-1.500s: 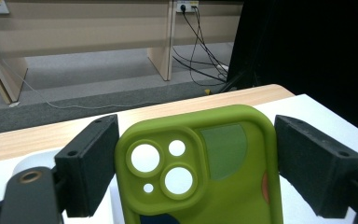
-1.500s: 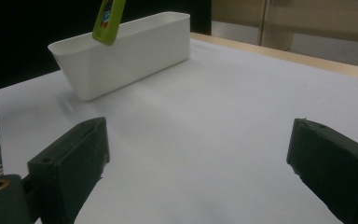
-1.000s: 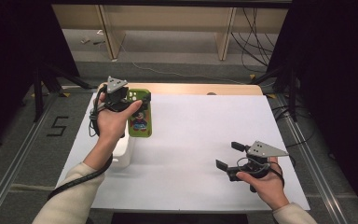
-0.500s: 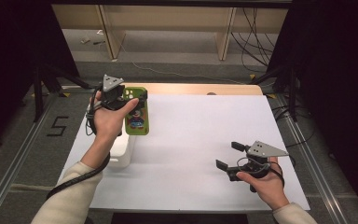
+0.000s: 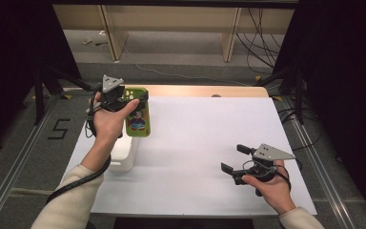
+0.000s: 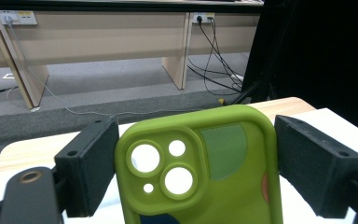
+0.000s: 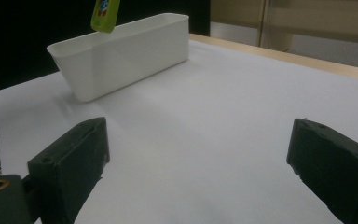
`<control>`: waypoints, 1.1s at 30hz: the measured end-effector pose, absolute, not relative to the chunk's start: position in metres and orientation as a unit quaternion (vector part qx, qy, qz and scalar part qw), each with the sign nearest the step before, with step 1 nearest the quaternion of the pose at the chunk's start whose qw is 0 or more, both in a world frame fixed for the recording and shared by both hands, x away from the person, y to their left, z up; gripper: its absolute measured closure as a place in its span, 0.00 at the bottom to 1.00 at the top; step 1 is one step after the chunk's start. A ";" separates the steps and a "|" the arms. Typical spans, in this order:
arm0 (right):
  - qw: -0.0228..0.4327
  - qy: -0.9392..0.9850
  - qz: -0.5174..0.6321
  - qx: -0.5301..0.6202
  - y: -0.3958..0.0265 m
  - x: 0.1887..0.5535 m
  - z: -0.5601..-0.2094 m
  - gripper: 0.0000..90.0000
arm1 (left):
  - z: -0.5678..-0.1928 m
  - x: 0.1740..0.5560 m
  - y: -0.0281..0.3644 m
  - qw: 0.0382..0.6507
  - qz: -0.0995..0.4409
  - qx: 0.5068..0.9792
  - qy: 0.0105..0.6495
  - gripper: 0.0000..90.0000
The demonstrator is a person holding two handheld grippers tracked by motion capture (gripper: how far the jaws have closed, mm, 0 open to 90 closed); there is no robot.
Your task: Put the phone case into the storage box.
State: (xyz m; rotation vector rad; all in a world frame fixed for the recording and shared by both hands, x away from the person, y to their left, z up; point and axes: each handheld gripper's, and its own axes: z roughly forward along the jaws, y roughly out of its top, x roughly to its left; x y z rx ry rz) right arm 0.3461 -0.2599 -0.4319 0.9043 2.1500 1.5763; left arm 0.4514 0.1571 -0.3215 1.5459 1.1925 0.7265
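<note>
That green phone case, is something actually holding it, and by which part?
Yes. The left gripper grips the green phone case by its two long side edges near the camera-hole end. The right gripper holds nothing.

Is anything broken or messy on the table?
Nothing looks broken or spilled. The green phone case is held up in the left gripper above the white bin; the right gripper is open and empty.

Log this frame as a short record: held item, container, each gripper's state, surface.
held item: green soft phone case with round camera cut-outs, lifted above the bin
container: white rectangular plastic bin, open-topped
left gripper: jaws shut on the case's sides
right gripper: jaws open, nothing between
surface: white table sheet
</note>
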 end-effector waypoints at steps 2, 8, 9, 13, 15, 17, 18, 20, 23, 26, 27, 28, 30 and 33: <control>0.163 0.754 0.553 0.317 -0.260 0.346 -0.432 0.07 | -0.321 0.452 0.158 0.504 0.302 0.640 0.495 0.18; 0.163 0.754 0.553 0.316 -0.260 0.346 -0.432 0.07 | -0.320 0.452 0.161 0.504 0.305 0.637 0.496 0.18; 0.163 0.753 0.553 0.316 -0.260 0.346 -0.432 0.07 | -0.320 0.453 0.162 0.504 0.306 0.637 0.497 0.18; 0.164 0.754 0.552 0.316 -0.260 0.347 -0.432 0.07 | -0.320 0.454 0.164 0.502 0.307 0.637 0.499 0.18; 0.164 0.754 0.552 0.317 -0.260 0.348 -0.432 0.07 | -0.321 0.454 0.164 0.502 0.307 0.636 0.500 0.18; 0.166 0.754 0.552 0.316 -0.260 0.350 -0.432 0.08 | -0.321 0.455 0.164 0.502 0.307 0.636 0.500 0.18; 0.167 0.754 0.552 0.316 -0.260 0.351 -0.432 0.08 | -0.321 0.455 0.164 0.502 0.307 0.636 0.500 0.18; 0.168 0.753 0.553 0.316 -0.261 0.352 -0.432 0.08 | -0.321 0.455 0.164 0.501 0.308 0.636 0.499 0.18; 0.170 0.752 0.553 0.316 -0.261 0.354 -0.432 0.08 | -0.321 0.456 0.165 0.502 0.309 0.635 0.500 0.18; 0.172 0.754 0.550 0.315 -0.261 0.357 -0.432 0.08 | -0.319 0.457 0.166 0.502 0.310 0.634 0.500 0.18; 0.173 0.753 0.551 0.315 -0.261 0.358 -0.432 0.08 | -0.319 0.457 0.167 0.502 0.312 0.633 0.500 0.18; 0.174 0.752 0.552 0.315 -0.261 0.359 -0.432 0.08 | -0.319 0.457 0.167 0.503 0.312 0.632 0.501 0.18; 0.174 0.752 0.552 0.313 -0.261 0.361 -0.432 0.08 | -0.318 0.458 0.169 0.502 0.313 0.631 0.501 0.18; 0.176 0.753 0.552 0.313 -0.261 0.363 -0.433 0.09 | -0.318 0.459 0.170 0.503 0.314 0.629 0.503 0.18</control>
